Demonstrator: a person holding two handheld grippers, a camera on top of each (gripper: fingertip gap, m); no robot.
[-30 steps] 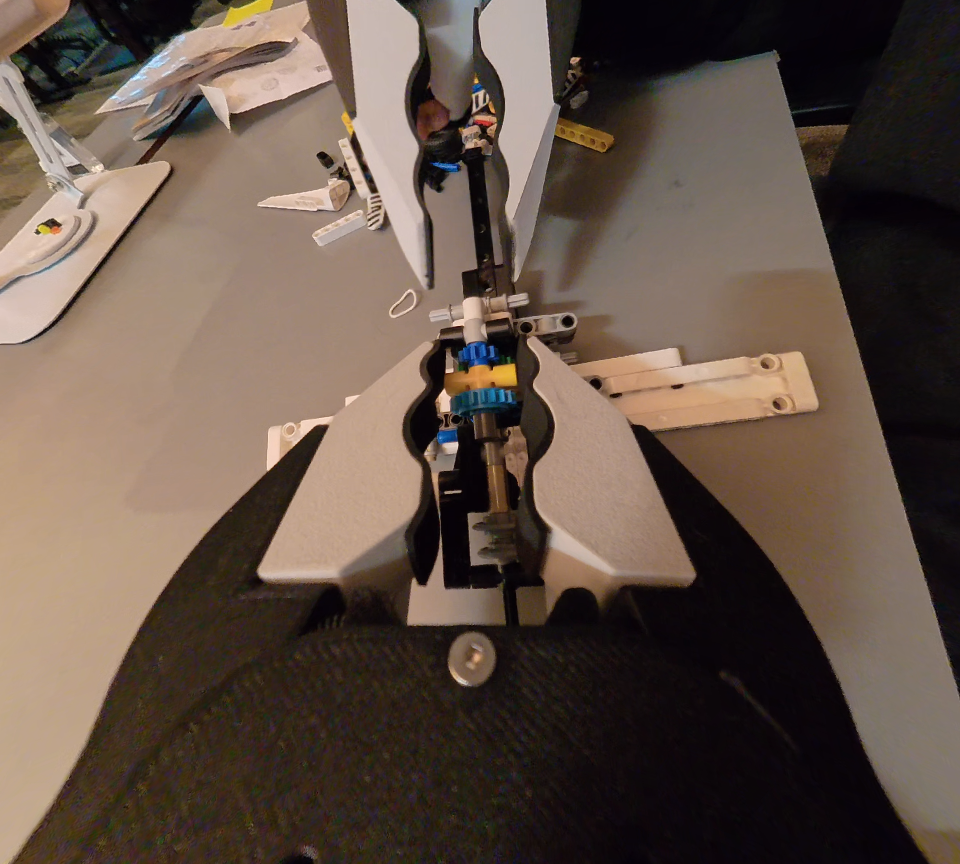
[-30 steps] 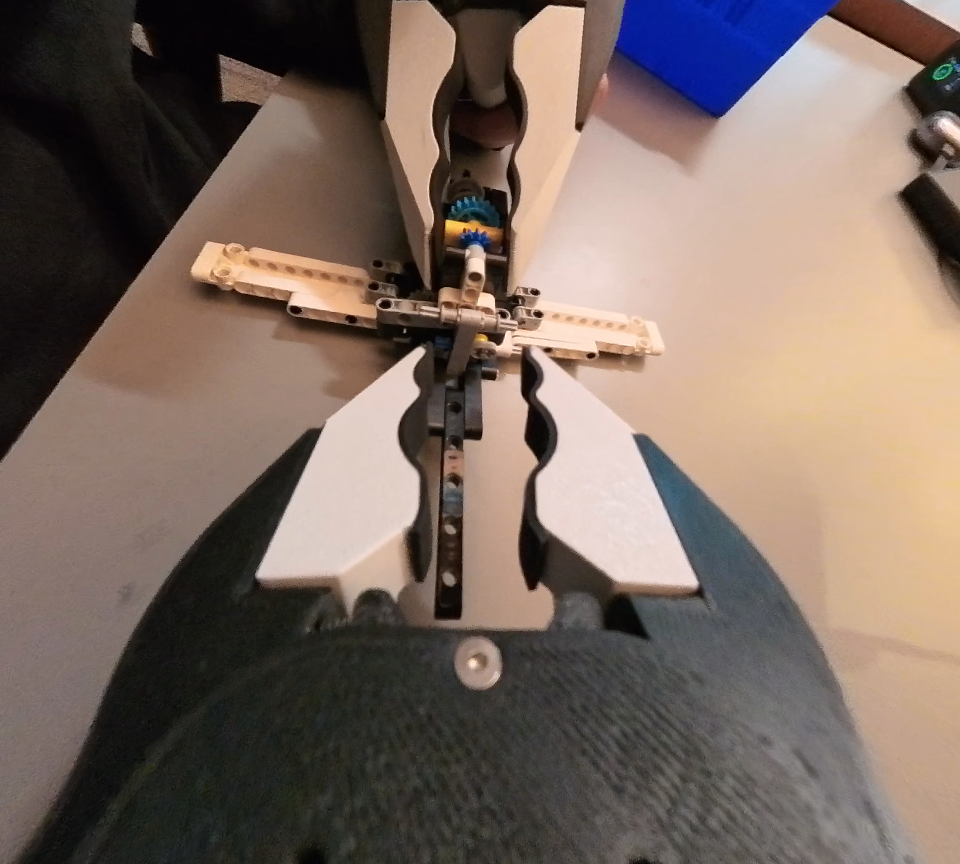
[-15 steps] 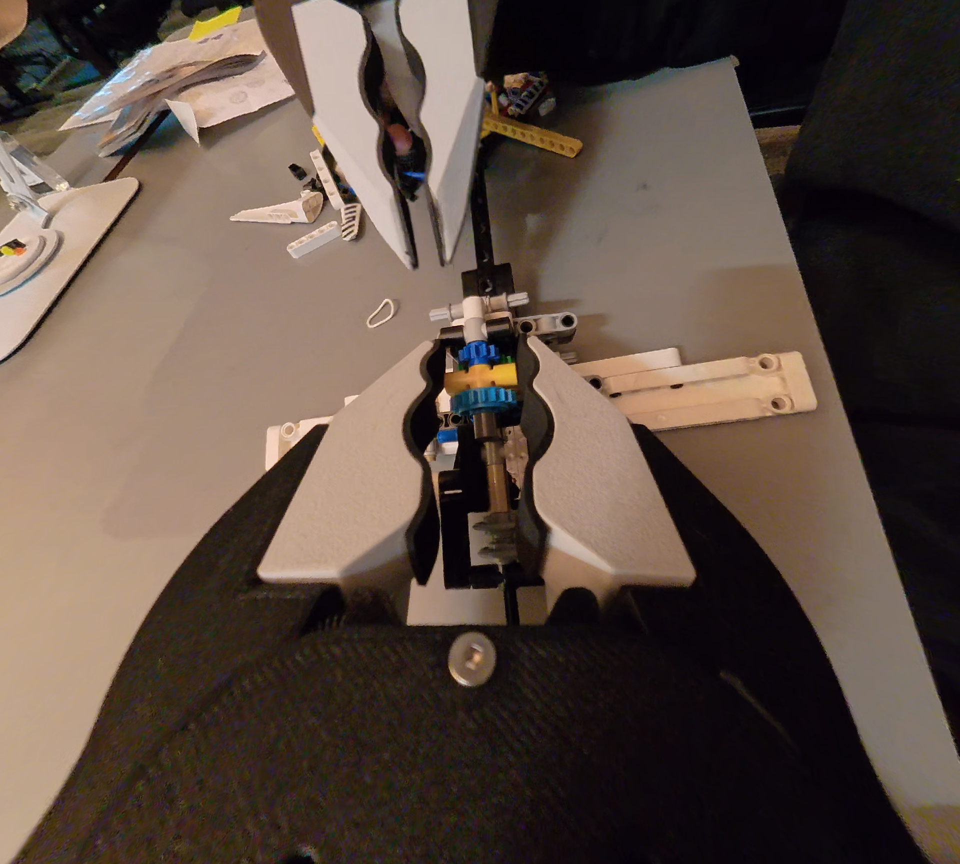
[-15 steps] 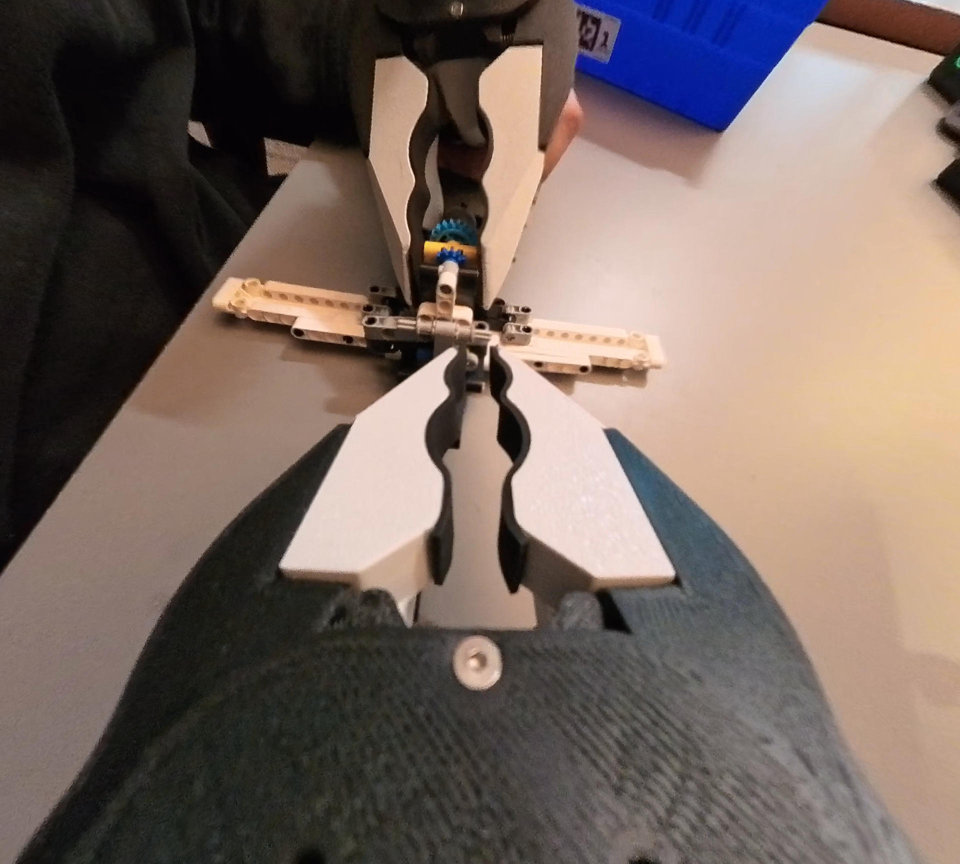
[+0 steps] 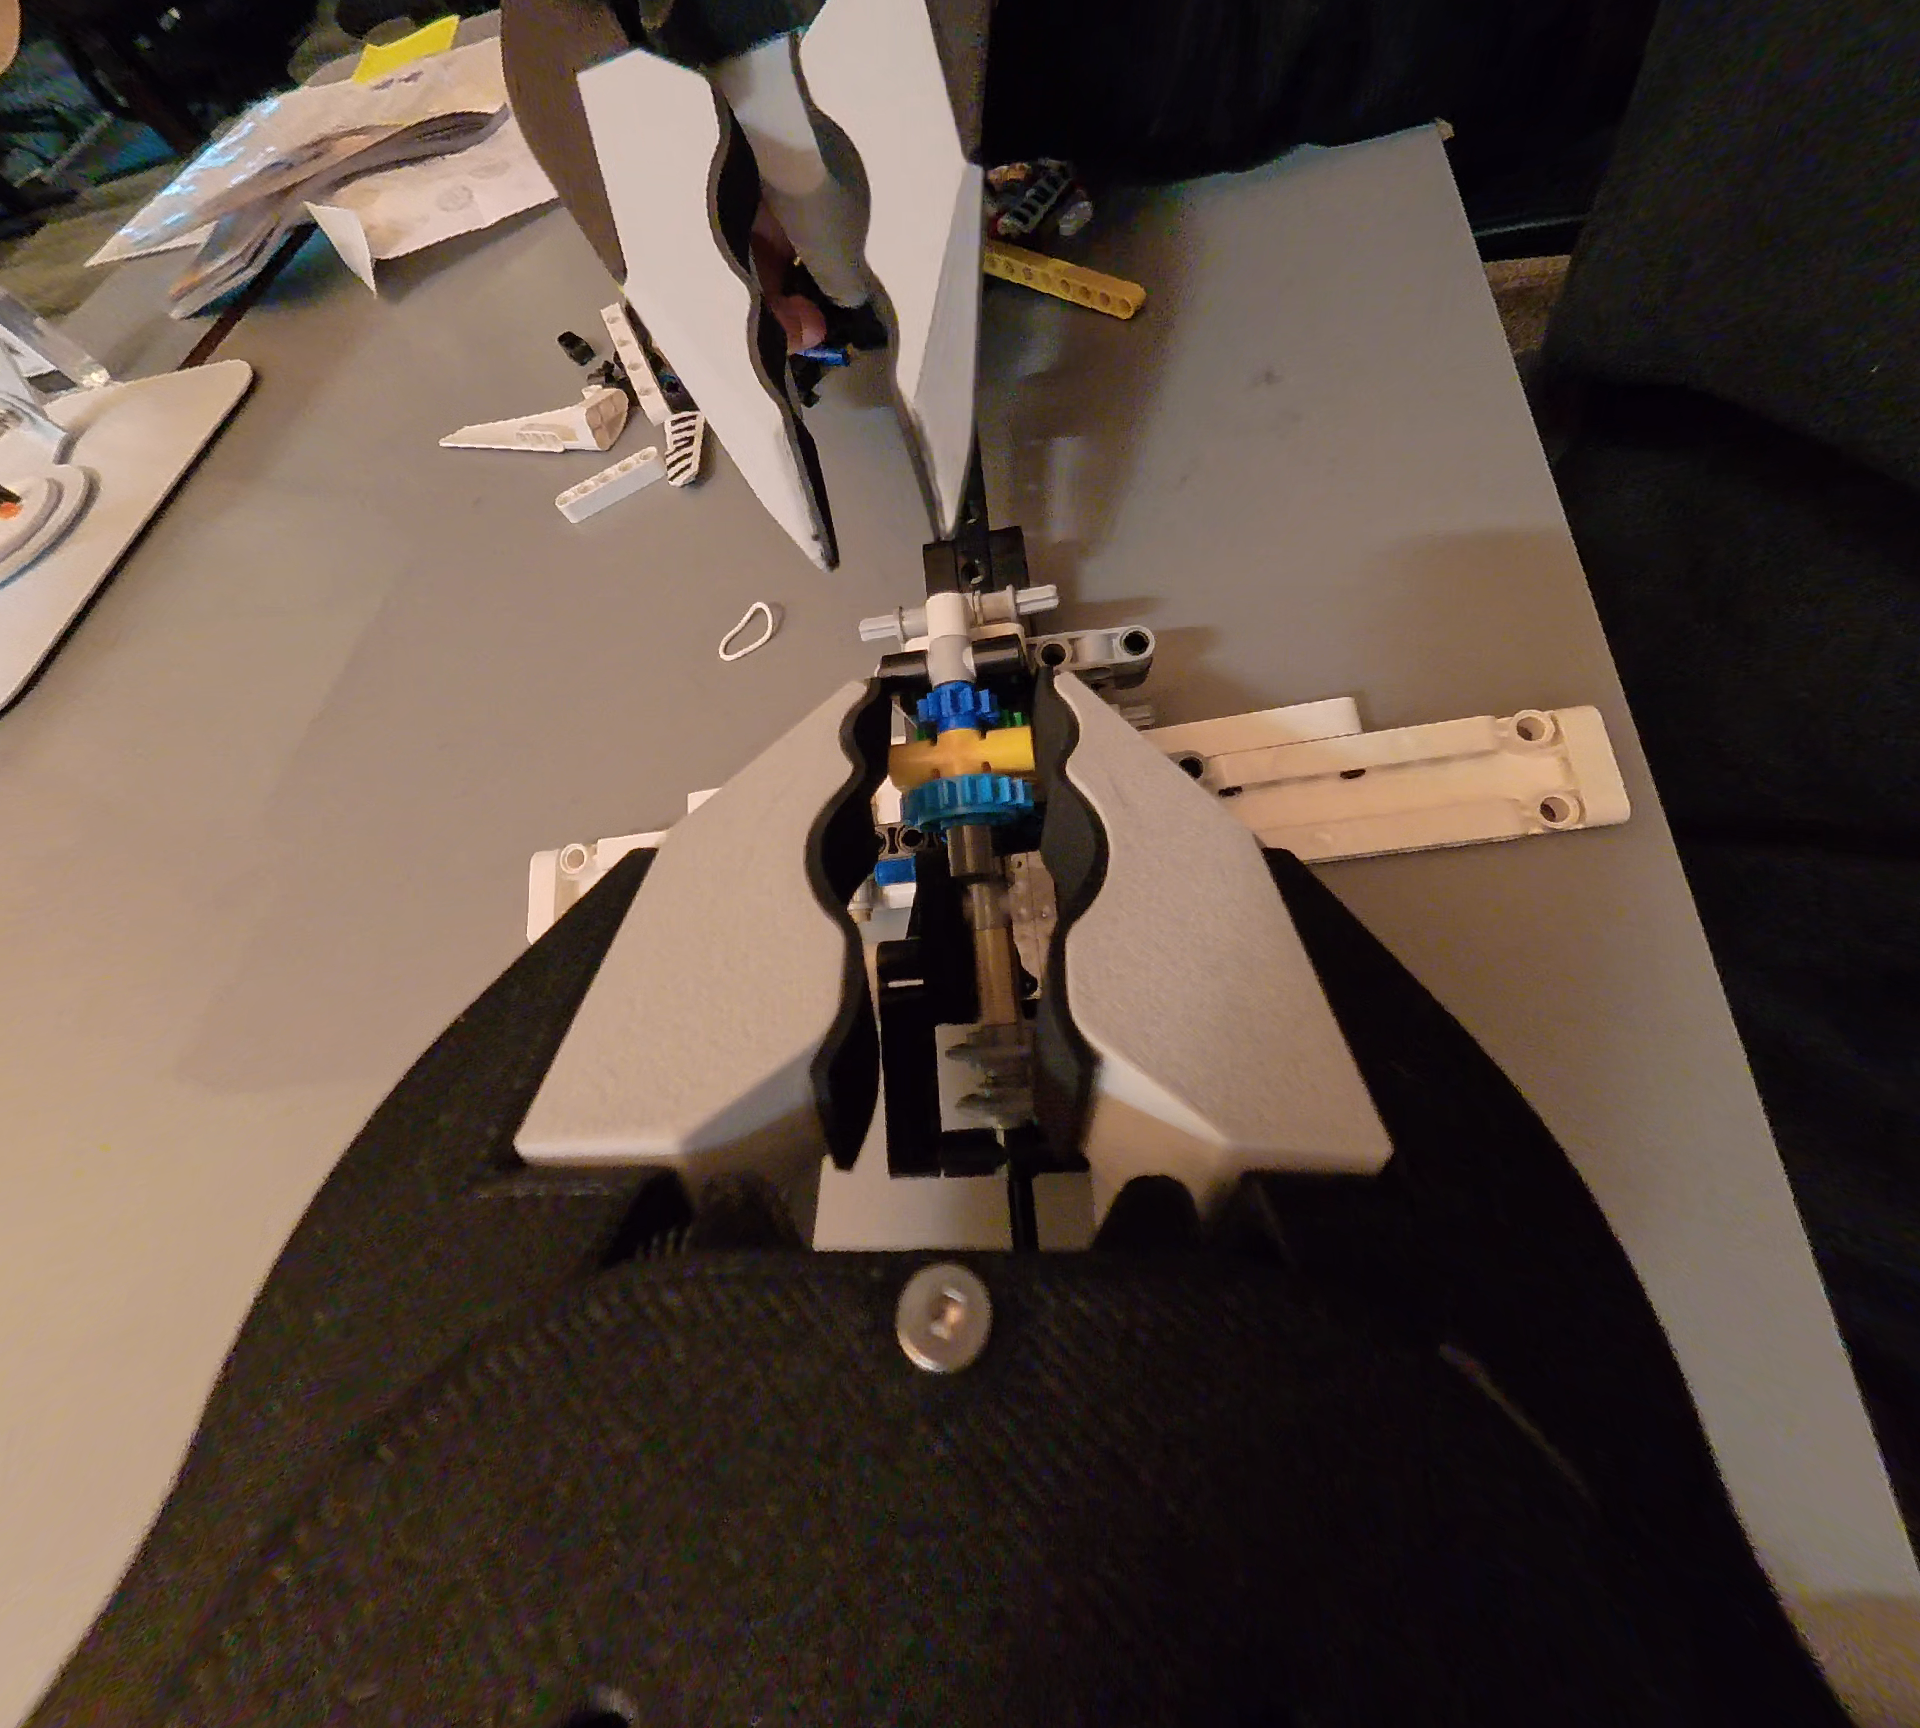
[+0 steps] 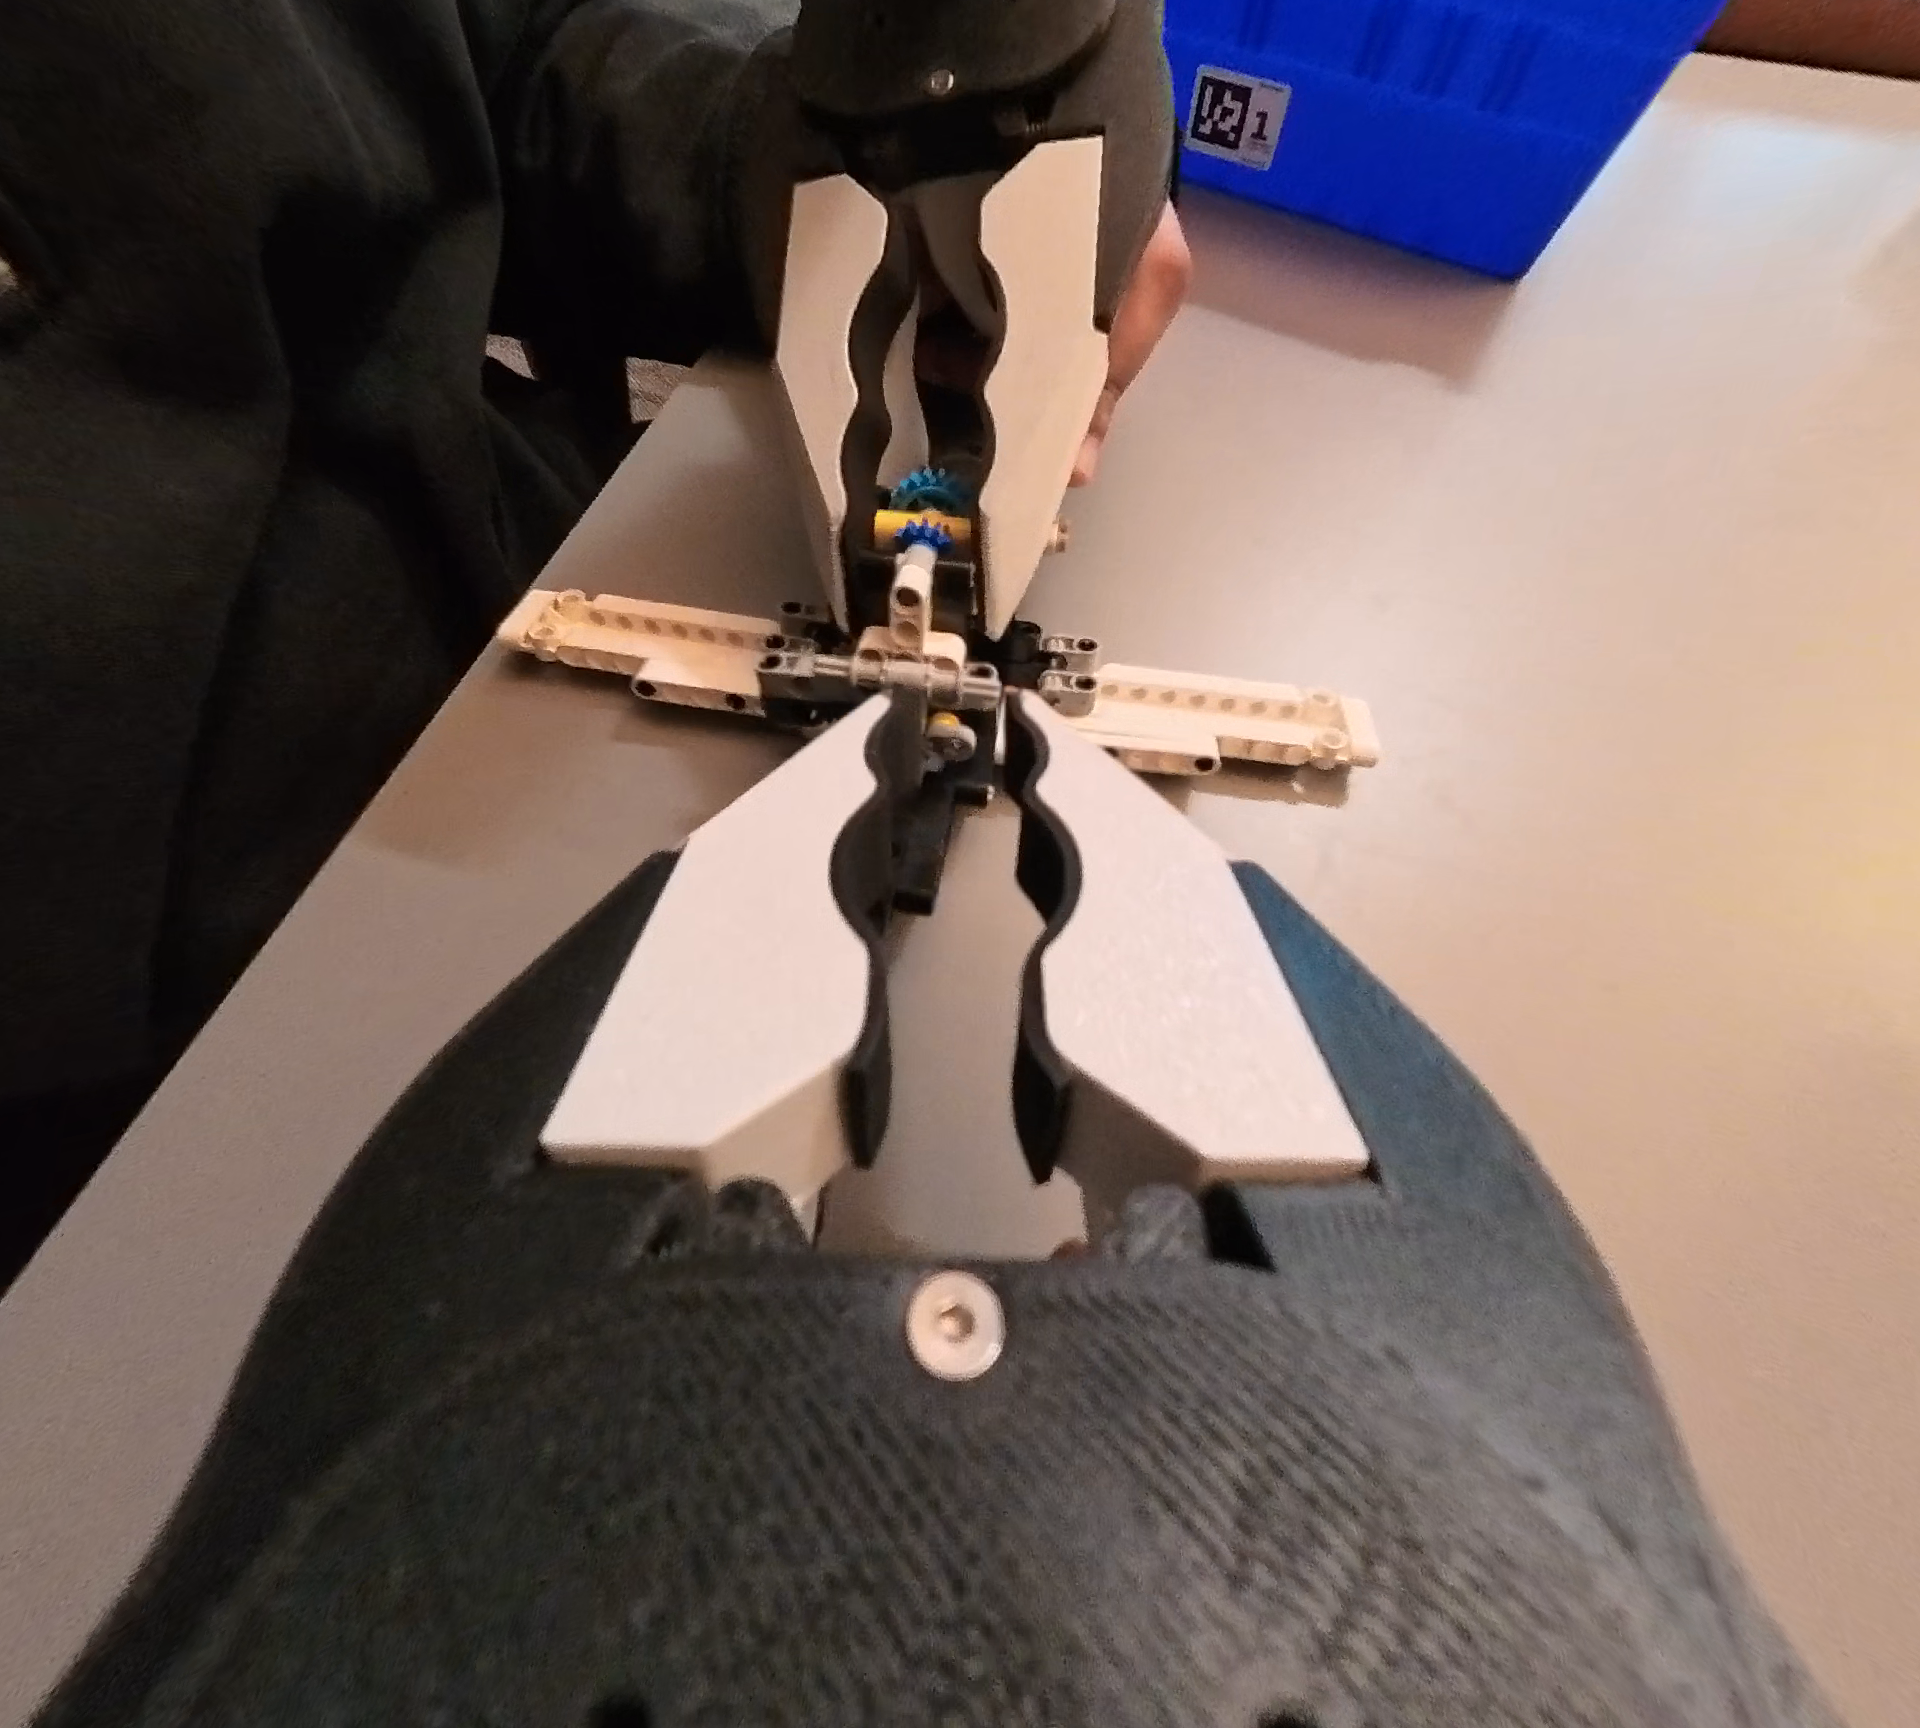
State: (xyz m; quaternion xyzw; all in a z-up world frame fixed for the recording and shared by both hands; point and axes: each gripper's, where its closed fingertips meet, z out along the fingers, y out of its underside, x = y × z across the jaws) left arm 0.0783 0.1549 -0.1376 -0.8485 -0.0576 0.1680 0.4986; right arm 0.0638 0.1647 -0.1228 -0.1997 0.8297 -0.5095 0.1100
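Two grippers face each other over the brick model point(image 5: 966, 743) near the table's point(image 5: 312, 743) edge beside the person. My left gripper point(image 5: 961, 712) pinches its geared yellow core. My right gripper point(image 6: 940, 722) is parted around the black beam point(image 6: 920, 837), pads not pressing. Risk: closing off-centre could twist the beam loose.

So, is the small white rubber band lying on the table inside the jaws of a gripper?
No, the white rubber band lies alone on the grey table.
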